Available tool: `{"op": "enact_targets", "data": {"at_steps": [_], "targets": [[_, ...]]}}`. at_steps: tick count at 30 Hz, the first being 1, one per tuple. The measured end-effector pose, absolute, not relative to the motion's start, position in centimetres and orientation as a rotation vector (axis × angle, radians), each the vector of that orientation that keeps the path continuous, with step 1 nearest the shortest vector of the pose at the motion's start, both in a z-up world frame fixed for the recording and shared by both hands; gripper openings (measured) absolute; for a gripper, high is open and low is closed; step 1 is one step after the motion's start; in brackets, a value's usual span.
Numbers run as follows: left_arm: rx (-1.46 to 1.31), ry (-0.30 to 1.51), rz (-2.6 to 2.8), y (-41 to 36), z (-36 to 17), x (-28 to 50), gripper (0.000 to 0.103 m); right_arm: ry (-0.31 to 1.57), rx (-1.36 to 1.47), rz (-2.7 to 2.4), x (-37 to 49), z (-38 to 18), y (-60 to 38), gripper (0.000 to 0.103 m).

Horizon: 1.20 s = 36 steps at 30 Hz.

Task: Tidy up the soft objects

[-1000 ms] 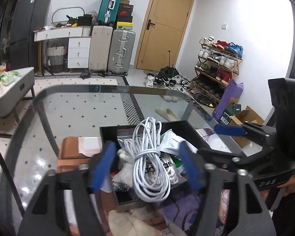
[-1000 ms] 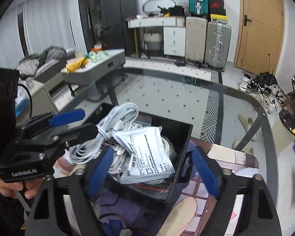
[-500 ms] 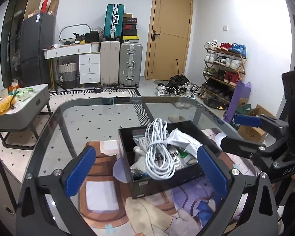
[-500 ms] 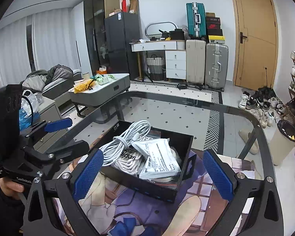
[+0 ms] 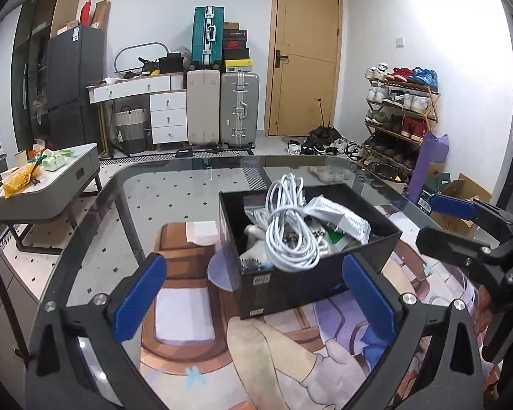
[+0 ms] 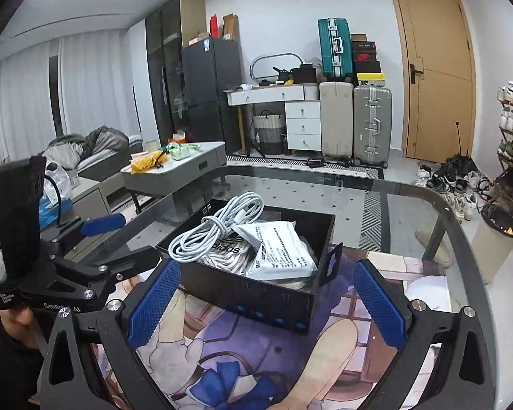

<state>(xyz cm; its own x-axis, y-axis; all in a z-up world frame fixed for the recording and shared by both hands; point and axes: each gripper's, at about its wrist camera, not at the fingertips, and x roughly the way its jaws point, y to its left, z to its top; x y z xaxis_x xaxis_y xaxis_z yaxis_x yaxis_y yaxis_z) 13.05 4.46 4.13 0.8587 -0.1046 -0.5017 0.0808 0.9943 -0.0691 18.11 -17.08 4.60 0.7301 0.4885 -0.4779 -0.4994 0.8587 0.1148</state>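
From the left wrist view, the left gripper (image 5: 254, 294) has its jaws spread wide and holds nothing. The black box (image 5: 301, 273) sits just ahead, between the two blue pads. Inside it a coiled white cable (image 5: 289, 229) lies on top, with a white packet (image 5: 338, 217) to its right. The right gripper (image 5: 461, 225) shows at the right edge.

From the right wrist view, the right gripper (image 6: 265, 299) is also wide apart and empty. The black box (image 6: 256, 290) stands ahead between the pads, on a printed mat (image 6: 256, 352) over the glass table (image 6: 410, 205). The white cable (image 6: 219, 232) lies left of the white packet (image 6: 280, 249).
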Motion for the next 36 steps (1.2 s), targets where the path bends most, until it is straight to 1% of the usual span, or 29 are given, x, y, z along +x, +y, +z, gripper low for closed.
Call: {"op": "enact_targets", "data": {"at_steps": [13, 36], "targets": [[-0.062, 0.51, -0.1, 4.5, 2.7, 13.3, 0.103, 0.457, -0.019, 0.541, 17.1, 3.0, -16.6, 0.102], [-0.048, 0.474, -0.098, 4.1, 2.7, 12.8, 0.103, 0.423, -0.01, 0.532, 16.5, 2.4, -17.1, 0.102]]}}
